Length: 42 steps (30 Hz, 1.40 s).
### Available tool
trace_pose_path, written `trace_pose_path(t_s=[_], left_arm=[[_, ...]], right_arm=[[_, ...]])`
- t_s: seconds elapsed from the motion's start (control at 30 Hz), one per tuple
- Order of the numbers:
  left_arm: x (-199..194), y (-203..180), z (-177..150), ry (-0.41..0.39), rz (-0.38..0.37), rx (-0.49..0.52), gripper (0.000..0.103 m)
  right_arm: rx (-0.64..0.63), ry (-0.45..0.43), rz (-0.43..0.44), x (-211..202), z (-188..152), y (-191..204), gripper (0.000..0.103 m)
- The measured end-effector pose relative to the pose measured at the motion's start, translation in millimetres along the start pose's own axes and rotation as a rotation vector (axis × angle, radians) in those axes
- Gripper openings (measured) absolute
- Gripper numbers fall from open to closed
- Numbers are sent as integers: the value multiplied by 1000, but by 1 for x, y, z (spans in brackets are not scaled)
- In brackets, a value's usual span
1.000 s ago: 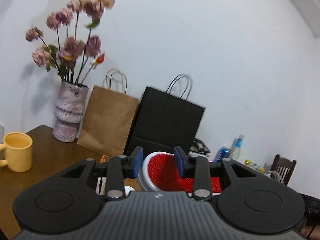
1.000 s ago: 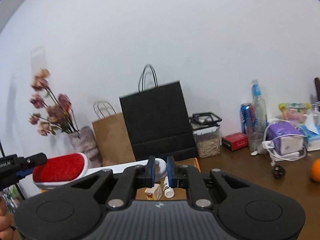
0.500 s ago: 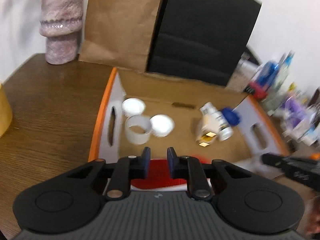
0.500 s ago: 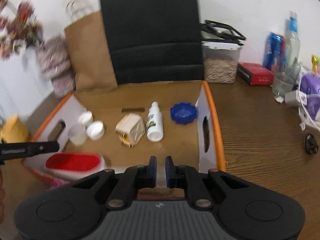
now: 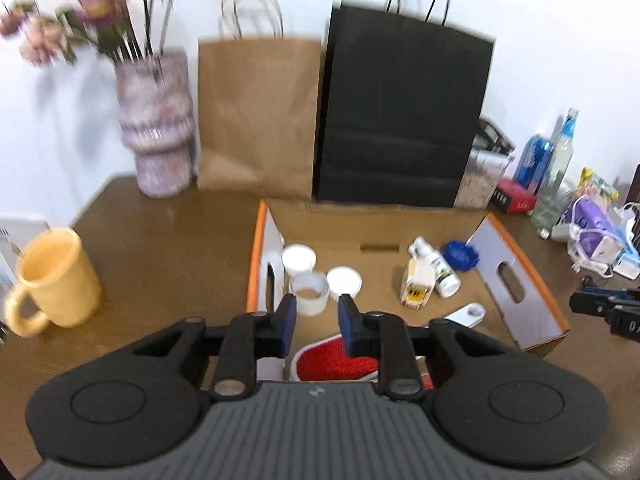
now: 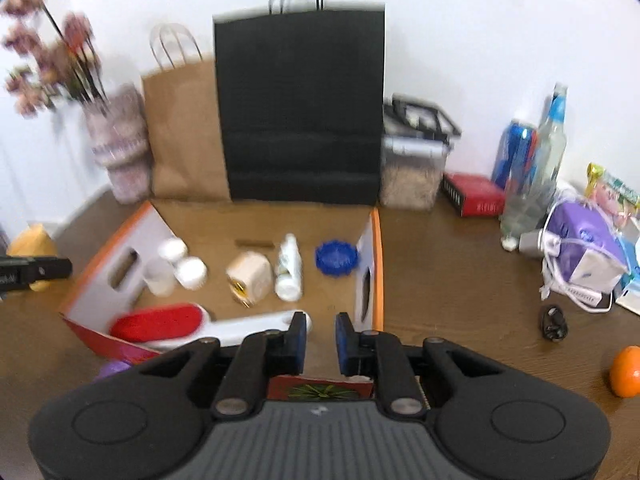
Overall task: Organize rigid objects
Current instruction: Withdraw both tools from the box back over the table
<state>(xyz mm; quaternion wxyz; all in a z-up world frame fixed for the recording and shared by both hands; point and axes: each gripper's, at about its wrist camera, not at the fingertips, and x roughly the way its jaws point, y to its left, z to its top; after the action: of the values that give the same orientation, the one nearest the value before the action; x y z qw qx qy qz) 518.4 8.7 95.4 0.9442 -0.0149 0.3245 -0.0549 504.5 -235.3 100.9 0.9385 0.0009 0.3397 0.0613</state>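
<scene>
An open cardboard box (image 5: pixel 516 272) with orange edges lies on the wooden table. In it lie a red-and-white lint brush (image 5: pixel 336 362), white jars (image 5: pixel 308 294), a cream plug adapter (image 5: pixel 418 284), a white spray bottle (image 5: pixel 438 266) and a blue lid (image 5: pixel 462 256). My left gripper (image 5: pixel 317 318) is open and empty just above the brush's red head. My right gripper (image 6: pixel 320 338) is open and empty over the box's front edge, next to the brush handle (image 6: pixel 256 326). The box (image 6: pixel 370 264), adapter (image 6: pixel 250 276) and bottle (image 6: pixel 289 266) also show there.
A yellow mug (image 5: pixel 52 280) stands left of the box. A vase (image 5: pixel 158 136), a brown bag (image 5: pixel 256 112) and a black bag (image 5: pixel 404 120) line the wall. Bottles (image 6: pixel 552 152), a red box (image 6: pixel 474 198), a purple pack (image 6: pixel 588 248) and an orange (image 6: pixel 626 372) sit right.
The lint brush, held up by the left gripper a second ago, now lies in the box's front. Both grippers have opened wider and pulled back.
</scene>
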Motion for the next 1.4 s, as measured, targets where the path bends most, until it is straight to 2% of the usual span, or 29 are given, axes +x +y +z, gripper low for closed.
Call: trace_pose_path(t_s=[0.03,0.1,0.17,0.2,0.27,0.33,0.43,0.63,1.0,1.13,1.2,1.4], left_arm=[[-16,-3,-1,-51,-3,1,31],[-45,-10,-5,-163,-1,22,53],[-68,-20,-14,-264,10,60,65],[-78,-25,-18,-310,4,69,76],[-99,-33,-30,-414,-9,66,89],[-115,-41,-45,-519,-3,70,92],[-130,-51,-57,-565,-6,90,95],[-148,-59,-71,-556,-33,114,95],[-170,-54,-99,-534,-37,100,96],[-195,-51,-126,-490,-4,106,102],[-212,-44,-146,-477,-36,82,102],[-270,-27,-215,-517,-55,18,103]], right_arm=[[3,-32,14,-14,0,1,17],[-5,-117,41,-37,-3,5,28],[-35,-229,45,-59,-11,11,64],[-53,-300,48,-71,-17,15,71],[-74,-432,56,-92,-32,20,85],[-80,-510,61,-104,-43,23,85],[-62,-548,50,-114,-56,24,86],[-23,-541,15,-122,-71,19,86],[1,-574,36,-155,-101,19,86],[-28,-585,45,-179,-131,25,88],[-47,-584,47,-194,-151,30,89],[-111,-549,87,-242,-222,48,94]])
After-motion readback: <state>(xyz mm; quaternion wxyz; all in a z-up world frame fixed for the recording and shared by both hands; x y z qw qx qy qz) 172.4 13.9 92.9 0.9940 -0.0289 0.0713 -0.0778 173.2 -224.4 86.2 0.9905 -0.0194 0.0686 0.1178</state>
